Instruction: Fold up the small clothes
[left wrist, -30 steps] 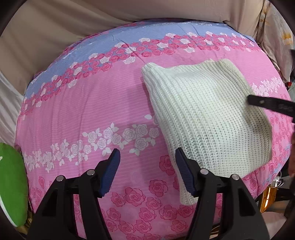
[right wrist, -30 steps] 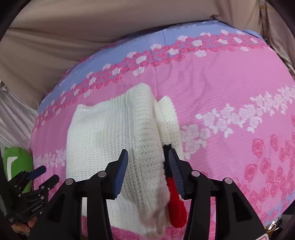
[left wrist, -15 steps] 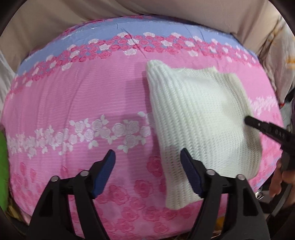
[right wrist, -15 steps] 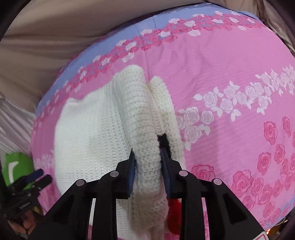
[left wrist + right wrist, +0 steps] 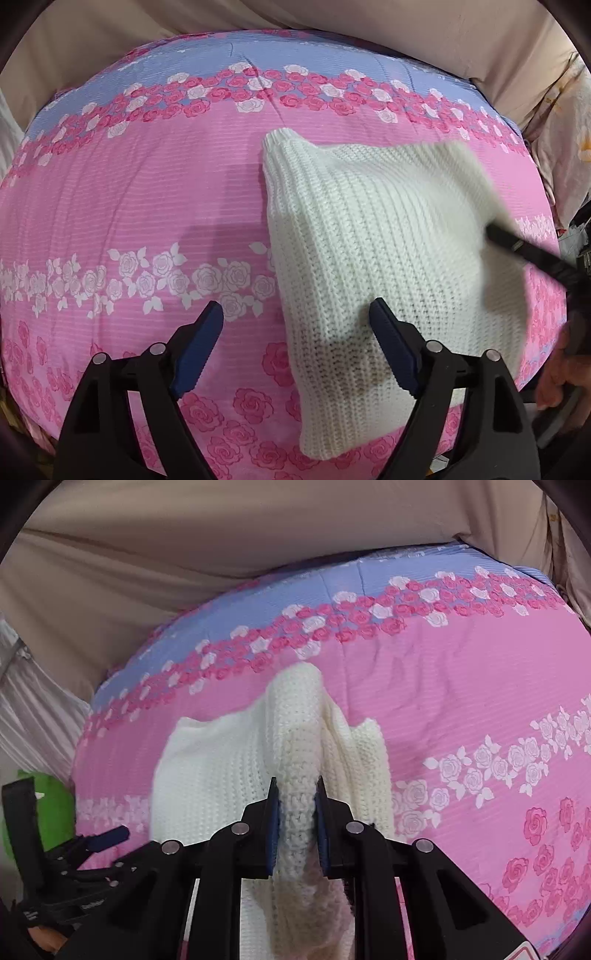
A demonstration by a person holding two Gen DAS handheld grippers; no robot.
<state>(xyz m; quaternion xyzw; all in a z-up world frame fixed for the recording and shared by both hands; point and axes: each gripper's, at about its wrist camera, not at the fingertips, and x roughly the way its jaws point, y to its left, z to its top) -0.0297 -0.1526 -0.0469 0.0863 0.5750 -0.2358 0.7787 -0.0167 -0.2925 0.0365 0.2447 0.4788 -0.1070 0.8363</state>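
A white knitted garment lies folded on the pink rose-patterned bedspread. My left gripper is open above the garment's near left edge, one finger over the knit, one over the bedspread. My right gripper is shut on a bunched fold of the white knitted garment at its right side and lifts that edge. The right gripper also shows in the left wrist view at the garment's right edge. The left gripper shows in the right wrist view at lower left.
The bedspread has a blue band at the far side. Beige fabric rises behind the bed. A green object lies off the bed's left side. A pale printed cloth is at far right.
My right gripper closed on the garment's right fold and raised it. My left gripper stayed open and moved in closer over the garment's near left part.
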